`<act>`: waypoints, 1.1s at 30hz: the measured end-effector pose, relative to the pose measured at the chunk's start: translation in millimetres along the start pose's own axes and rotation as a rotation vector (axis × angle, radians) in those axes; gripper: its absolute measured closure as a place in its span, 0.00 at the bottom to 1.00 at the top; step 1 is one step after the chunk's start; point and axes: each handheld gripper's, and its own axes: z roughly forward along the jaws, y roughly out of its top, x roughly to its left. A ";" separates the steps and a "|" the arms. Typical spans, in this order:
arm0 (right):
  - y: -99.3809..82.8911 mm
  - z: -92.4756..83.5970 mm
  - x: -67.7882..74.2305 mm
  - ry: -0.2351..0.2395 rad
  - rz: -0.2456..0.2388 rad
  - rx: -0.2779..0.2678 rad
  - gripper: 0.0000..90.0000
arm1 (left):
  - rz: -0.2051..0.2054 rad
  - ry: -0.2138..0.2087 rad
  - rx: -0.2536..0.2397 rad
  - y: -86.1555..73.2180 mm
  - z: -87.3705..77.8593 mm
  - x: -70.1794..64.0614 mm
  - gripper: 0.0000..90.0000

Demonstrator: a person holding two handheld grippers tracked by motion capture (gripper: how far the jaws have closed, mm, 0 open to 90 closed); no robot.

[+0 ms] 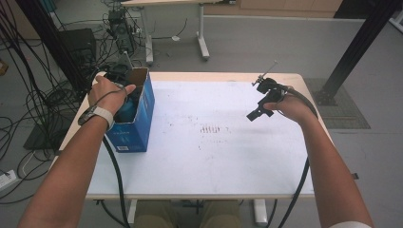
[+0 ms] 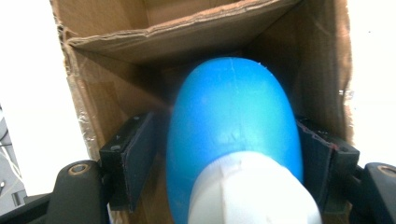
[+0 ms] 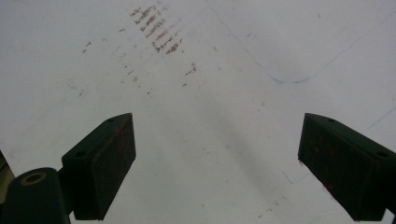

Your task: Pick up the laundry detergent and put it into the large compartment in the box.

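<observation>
The left gripper (image 2: 224, 158) clamped a blue plastic bottle with a white cap (image 2: 233, 135) inside the open blue cardboard box (image 1: 142, 111) at the white table's (image 1: 214, 156) left; the right gripper (image 3: 217, 163) hung unclenched over brown scuffs (image 3: 156, 28). Cables (image 1: 28, 99) littered the grey floor (image 1: 266, 42).

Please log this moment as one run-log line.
left gripper: shut on blue plastic bottle inside open blue cardboard box | right gripper: open above white table

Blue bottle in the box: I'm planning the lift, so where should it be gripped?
Grip the blue bottle across its rounded body just beyond the white cap, coming in through the box's open top, as the left gripper is: the cardboard walls block other approaches.
</observation>
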 end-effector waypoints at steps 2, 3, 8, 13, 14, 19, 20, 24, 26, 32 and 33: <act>0.9 -0.1 0.9 -0.001 0.000 0.002 0.13 | 0.001 0.005 -0.006 -0.8 -4.8 -0.1 0.27; 1.1 -0.2 1.3 0.000 -0.001 0.000 0.13 | -0.004 -0.008 -0.013 -1.8 -6.8 2.2 0.26; 2.4 -1.3 3.4 0.000 -0.006 -0.002 0.13 | 0.002 -0.024 -0.025 -4.4 -13.7 5.0 0.22; 1.6 -3.0 4.5 -0.003 -0.007 -0.004 0.13 | 0.010 -0.037 -0.047 -7.6 -22.6 6.5 0.20; 1.4 -3.2 4.7 -0.002 -0.006 -0.003 0.13 | 0.011 -0.035 -0.051 -7.9 -25.1 6.0 0.20; -0.3 -5.2 5.5 -0.005 -0.004 -0.006 0.13 | 0.025 -0.047 -0.071 -9.9 -33.3 5.6 0.16; -0.5 -5.7 5.8 -0.007 -0.004 -0.006 0.13 | 0.030 -0.047 -0.077 -10.7 -34.9 5.5 0.16; -1.0 -7.8 6.6 -0.009 -0.004 -0.008 0.13 | 0.045 -0.048 -0.092 -11.6 -43.5 3.4 0.16; -1.2 -9.0 7.0 -0.011 -0.008 -0.010 0.13 | 0.054 -0.048 -0.099 -12.3 -48.3 2.4 0.16; -3.5 -12.4 8.0 -0.014 -0.004 -0.014 0.12 | 0.075 -0.054 -0.111 -13.7 -61.7 0.6 0.12; -3.8 -12.8 8.2 -0.016 -0.004 -0.013 0.12 | 0.082 -0.053 -0.113 -13.9 -64.3 -0.1 0.12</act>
